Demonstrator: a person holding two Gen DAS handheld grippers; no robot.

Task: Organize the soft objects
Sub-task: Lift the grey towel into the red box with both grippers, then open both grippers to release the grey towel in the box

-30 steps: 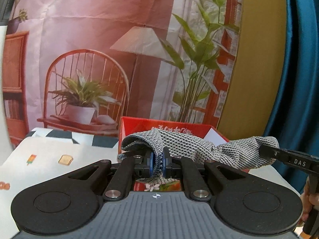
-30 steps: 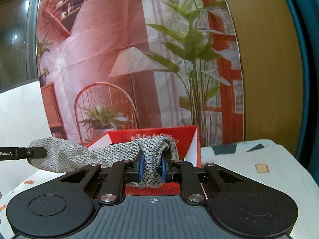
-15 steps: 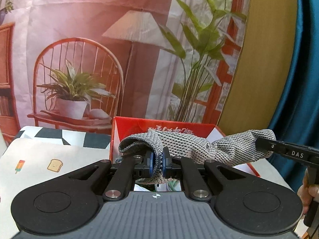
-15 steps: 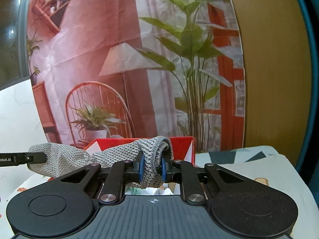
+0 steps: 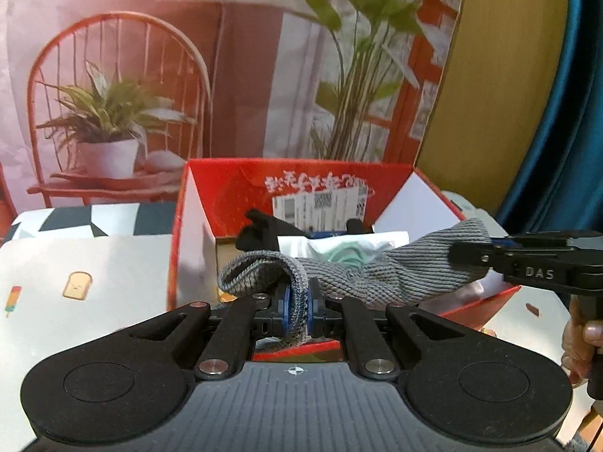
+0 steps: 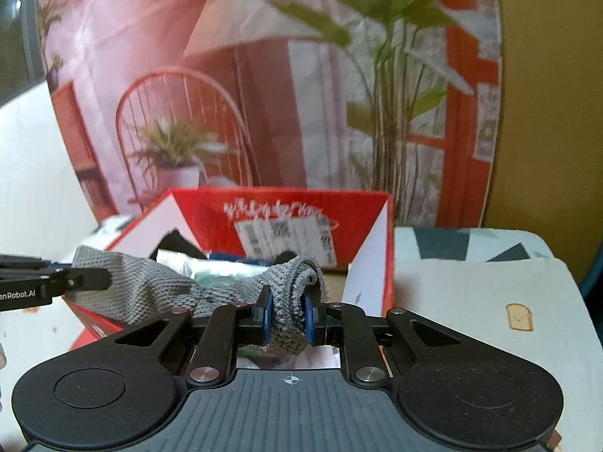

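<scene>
**Grey sock stretched over the red box**

While both handheld tools hang above the open red cardboard box point(image 5: 233, 180), a grey ribbed knit sock point(image 5: 395, 271) runs taut-ish between them, spanning the box from one side to the other. The left gripper point(image 5: 297, 310) has its jaws pressed in on one bunched end of that sock, the fabric folded over and squeezed between the blue pads point(image 5: 285, 307). Over on the other side, the right gripper point(image 6: 285, 314) pinches the opposite end the same way, a thick roll of knit caught between its jaws. From the left wrist view you can see the right tool's black nose reaching in from the right edge, clamped on the sock's far end, with the person's hand point(image 5: 576, 342) wrapped on its handle.

Down inside the box, below the sock: a dark black soft item point(image 5: 264, 231) near the back, a clear plastic packet with something mint-green in it point(image 5: 339, 250), and a white printed shipping label point(image 5: 320, 207) on the back wall. The box sits on a tabletop covered with a white cloth printed with toast and ice-lolly pictures point(image 5: 79, 286). Behind it all hangs a printed backdrop of a red chair, potted plant and lamp point(image 5: 124, 105).
</scene>
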